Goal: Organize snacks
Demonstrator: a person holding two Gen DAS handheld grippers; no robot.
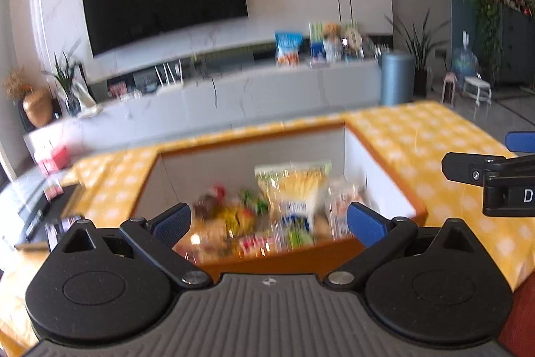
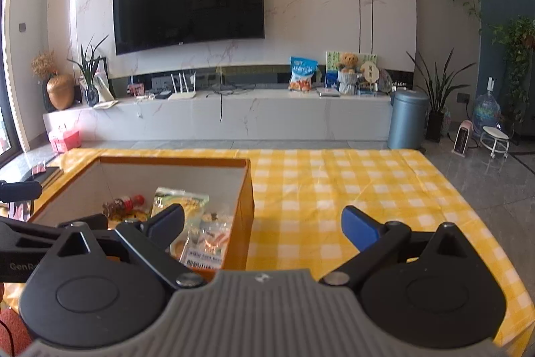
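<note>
Hovering wide apart and empty, the left gripper (image 1: 267, 223) and right gripper (image 2: 262, 228) face the orange box (image 2: 245, 189), where snack packets (image 2: 182, 201) lie gathered.

The left gripper (image 1: 267, 219) points forward and down over the box (image 1: 384, 169), jaws spread wide with nothing between the pads. The right gripper (image 2: 262, 223) sits just beside it, over the box's right wall, tilted down too, jaws wide and gripping nothing.
</note>
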